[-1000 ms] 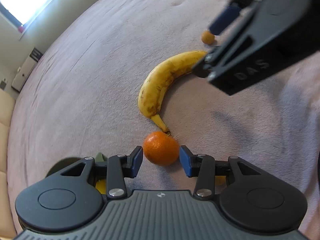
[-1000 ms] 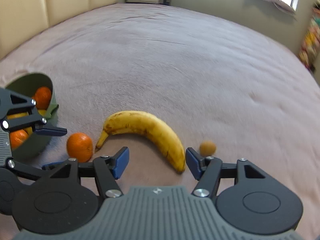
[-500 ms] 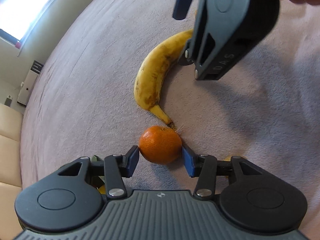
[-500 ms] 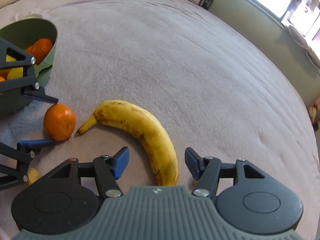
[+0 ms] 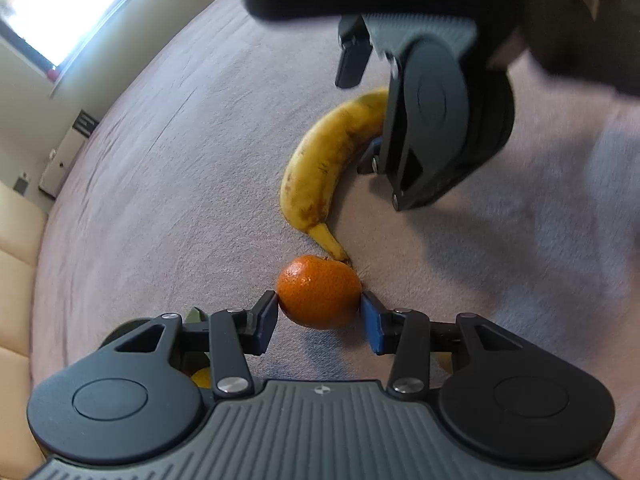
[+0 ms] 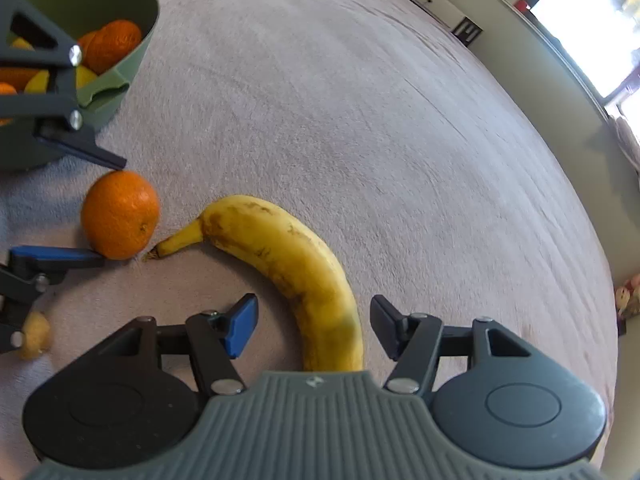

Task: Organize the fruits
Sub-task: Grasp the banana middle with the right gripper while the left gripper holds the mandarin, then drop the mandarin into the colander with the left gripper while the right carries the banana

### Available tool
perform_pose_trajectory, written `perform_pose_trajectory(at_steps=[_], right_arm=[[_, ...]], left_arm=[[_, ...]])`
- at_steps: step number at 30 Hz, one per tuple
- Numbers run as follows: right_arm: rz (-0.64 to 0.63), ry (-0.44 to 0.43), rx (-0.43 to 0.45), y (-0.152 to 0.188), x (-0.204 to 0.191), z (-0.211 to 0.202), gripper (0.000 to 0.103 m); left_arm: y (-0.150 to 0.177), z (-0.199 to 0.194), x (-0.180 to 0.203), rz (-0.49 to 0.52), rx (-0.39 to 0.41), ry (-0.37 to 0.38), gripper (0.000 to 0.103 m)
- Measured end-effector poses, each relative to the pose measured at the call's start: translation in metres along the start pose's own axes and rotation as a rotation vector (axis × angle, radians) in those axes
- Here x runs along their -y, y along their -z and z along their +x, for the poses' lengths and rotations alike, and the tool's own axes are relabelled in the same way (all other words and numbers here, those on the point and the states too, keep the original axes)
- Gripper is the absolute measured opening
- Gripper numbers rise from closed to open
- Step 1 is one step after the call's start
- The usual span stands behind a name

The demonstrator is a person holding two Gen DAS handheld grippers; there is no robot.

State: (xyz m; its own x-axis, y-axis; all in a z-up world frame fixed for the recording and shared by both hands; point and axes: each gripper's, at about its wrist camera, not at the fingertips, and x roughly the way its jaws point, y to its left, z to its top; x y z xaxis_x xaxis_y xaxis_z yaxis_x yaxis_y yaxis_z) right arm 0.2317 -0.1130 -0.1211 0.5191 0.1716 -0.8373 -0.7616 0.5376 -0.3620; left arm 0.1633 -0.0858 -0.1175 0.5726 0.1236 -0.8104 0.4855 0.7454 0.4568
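A: Surfaces first. Your carpet (image 6: 360, 100) is a short grey-mauve pile, brushed in streaks. The orange (image 5: 319, 297) is round with pebbled, glossy peel; the banana (image 6: 296, 272) is a curved yellow one, smooth, with brown freckles and a dark stem tip.

B: Where does the orange sit against your left gripper (image 5: 319, 316)?

A: Between the jaws, resting on the carpet. The blue pads stand at either flank of the fruit, touching or all but touching; I read it as closed onto the orange. The banana's stem tip lies just beside the orange's far side.

B: And your right gripper (image 6: 313, 326)?

A: Jaws spread wide, straddling the banana's thick end. One blue pad has carpet showing between it and the peel; the other sits just beside the peel, and I cannot tell whether it touches. From the left wrist view its dark body hangs low over the banana's far half.

B: Containers?

A: One matte green bowl (image 6: 128, 68), smooth plastic with a moulded lip, beyond the orange and behind your left gripper's linkage. Inside: several oranges and at least two yellow fruits. A small yellowish fruit (image 6: 35, 334), blurred, lies on the carpet by the left linkage
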Motion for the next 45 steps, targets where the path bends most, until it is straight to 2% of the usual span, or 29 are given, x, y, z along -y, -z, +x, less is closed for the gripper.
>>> perform_pose_trajectory(at_steps=[7,11,17,23,35,42,45], right_arm=[[-0.062,-0.033,-0.021,-0.008,-0.004,0.013,0.058],[-0.053,-0.018,-0.024,-0.009,-0.001,0.014,0.046],[-0.074,0.012,-0.025,-0.007,-0.004,0.007,0.041],[0.022,0.052,-0.028,-0.001,0.000,-0.010,0.037],[0.219,0.150,0.005,0.005,-0.008,-0.064,0.034],[0.321,0.142,0.000,0.008,-0.018,-0.095,0.034],[0.381,0.109,-0.030,0.015,-0.024,-0.106,0.034]], left_arm=[[-0.003,-0.008,-0.012,-0.063,0.019,0.035,0.050],[-0.005,-0.013,-0.017,-0.093,0.031,0.044,0.050],[-0.007,-0.020,-0.022,-0.115,0.050,0.054,0.050],[-0.008,-0.032,-0.030,-0.152,0.087,0.067,0.050],[0.000,-0.068,-0.031,-0.170,0.152,0.040,0.050],[0.005,-0.083,-0.037,-0.201,0.169,0.037,0.050],[0.007,-0.090,-0.040,-0.237,0.180,0.070,0.050]])
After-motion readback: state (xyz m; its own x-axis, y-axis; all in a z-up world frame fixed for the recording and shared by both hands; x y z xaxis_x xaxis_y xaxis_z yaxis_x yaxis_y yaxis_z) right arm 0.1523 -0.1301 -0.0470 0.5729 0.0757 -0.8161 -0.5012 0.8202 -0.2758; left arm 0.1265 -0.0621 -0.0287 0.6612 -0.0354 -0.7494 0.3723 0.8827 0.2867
